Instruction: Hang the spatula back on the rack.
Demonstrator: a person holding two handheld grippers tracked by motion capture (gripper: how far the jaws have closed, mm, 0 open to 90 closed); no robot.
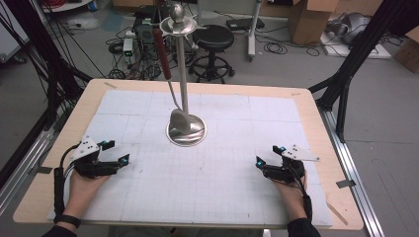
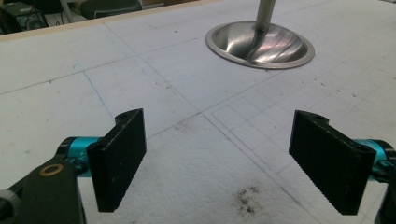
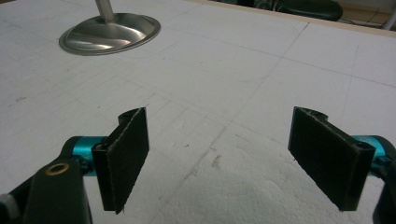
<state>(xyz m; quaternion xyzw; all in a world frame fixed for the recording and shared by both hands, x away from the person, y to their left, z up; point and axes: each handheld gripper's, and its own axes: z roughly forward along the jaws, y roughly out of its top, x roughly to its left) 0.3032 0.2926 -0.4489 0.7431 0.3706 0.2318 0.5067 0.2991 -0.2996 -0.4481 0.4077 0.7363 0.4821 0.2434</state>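
A pale wooden surface [image 1: 316, 118] carries a white gridded sheet [image 1: 232, 163] across most of its top. On the sheet, near the middle, stands a metal stand's round base [image 1: 186, 132].

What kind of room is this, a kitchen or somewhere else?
Probably a lab or workshop, not a kitchen. The wooden table carries a white gridded mat, cables sprawl over the grey floor beside cardboard boxes, and the left gripper and right gripper rest open near a metal stand.
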